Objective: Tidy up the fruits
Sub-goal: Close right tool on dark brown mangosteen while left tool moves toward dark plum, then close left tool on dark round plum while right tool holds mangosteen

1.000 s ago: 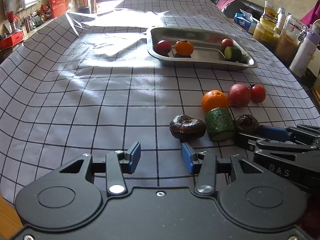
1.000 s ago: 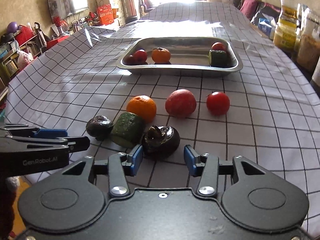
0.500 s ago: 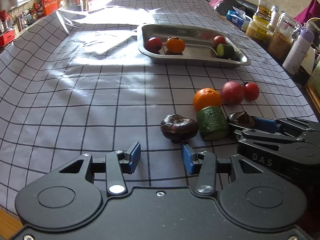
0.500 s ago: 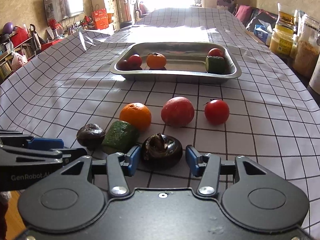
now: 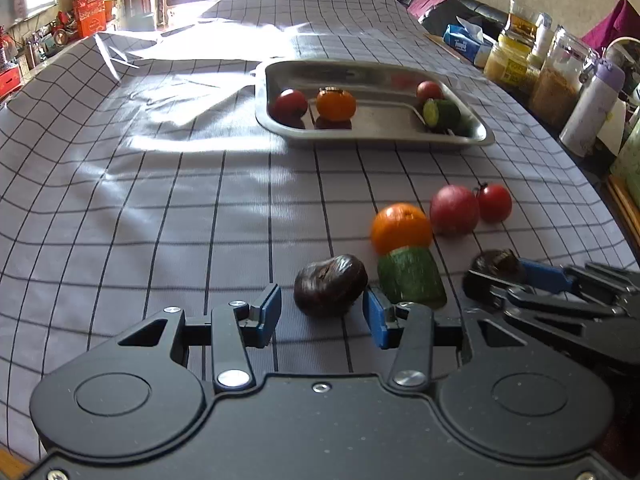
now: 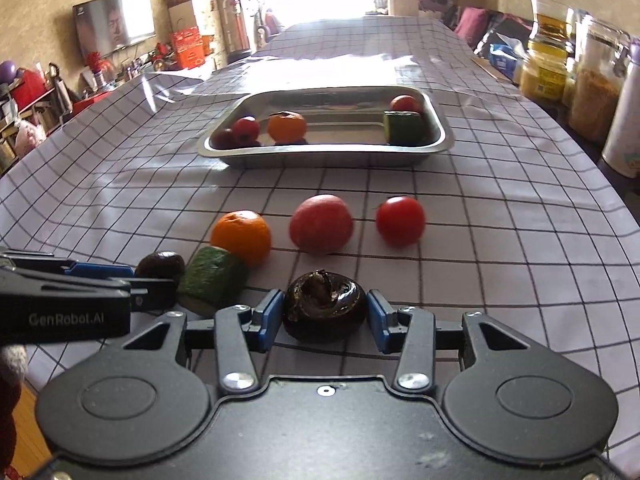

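On the checked cloth, a dark wrinkled fruit [image 5: 330, 284] lies between the pads of my left gripper [image 5: 320, 312], with gaps on both sides; these jaws are opening slightly. A second dark fruit [image 6: 324, 306] sits in my right gripper [image 6: 324, 316], whose jaws are closing with both pads against its sides. Between the two fruits lies a green cucumber piece [image 5: 412, 278]. Behind it stand an orange [image 6: 242, 236], a pinkish-red fruit [image 6: 320, 224] and a tomato [image 6: 400, 220]. Farther back is a steel tray [image 6: 320, 158].
The tray holds a tomato [image 5: 290, 104], an orange fruit [image 5: 336, 104], a cucumber piece [image 5: 440, 114] and a small red fruit. Jars [image 6: 592, 92] and a bottle [image 5: 592, 112] line the right edge. The table's near edge runs just behind both grippers.
Both grippers have slid forward, so each dark fruit that lay ahead of the pads now sits between them. The right jaws widened, then narrowed onto their fruit.
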The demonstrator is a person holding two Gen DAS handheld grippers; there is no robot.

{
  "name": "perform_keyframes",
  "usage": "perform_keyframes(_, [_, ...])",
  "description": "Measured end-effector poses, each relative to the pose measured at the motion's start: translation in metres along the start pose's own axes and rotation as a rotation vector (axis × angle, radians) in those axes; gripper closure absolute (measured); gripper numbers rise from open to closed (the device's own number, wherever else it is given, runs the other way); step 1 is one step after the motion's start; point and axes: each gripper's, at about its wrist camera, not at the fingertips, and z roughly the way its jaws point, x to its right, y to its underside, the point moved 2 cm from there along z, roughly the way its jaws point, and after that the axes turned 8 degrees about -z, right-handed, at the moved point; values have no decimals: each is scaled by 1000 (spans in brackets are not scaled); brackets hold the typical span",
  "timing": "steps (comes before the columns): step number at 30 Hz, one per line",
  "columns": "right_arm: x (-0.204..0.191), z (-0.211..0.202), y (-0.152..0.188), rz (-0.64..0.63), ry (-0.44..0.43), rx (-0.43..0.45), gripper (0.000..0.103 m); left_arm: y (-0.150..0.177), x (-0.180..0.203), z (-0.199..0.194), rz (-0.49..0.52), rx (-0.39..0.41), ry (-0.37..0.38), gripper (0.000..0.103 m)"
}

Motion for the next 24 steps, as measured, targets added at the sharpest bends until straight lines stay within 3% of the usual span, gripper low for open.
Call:
perform_keyframes(10, [7,-6,1,19,-16,16,57,-11,-35,-12,-133,41,-16,41])
perform_keyframes(14, [8,-3,1,28,-22,9,57,-12,-44,-20,-156,77,-77,44])
perform_keyframes(17, [8,-2,2,34,-25,6,57,-12,-47,-22,-149,94,-106,44])
perform_keyframes(24, [8,0,1,37,-27,-6,57,-6,-34,-18,-70,54,-71,44])
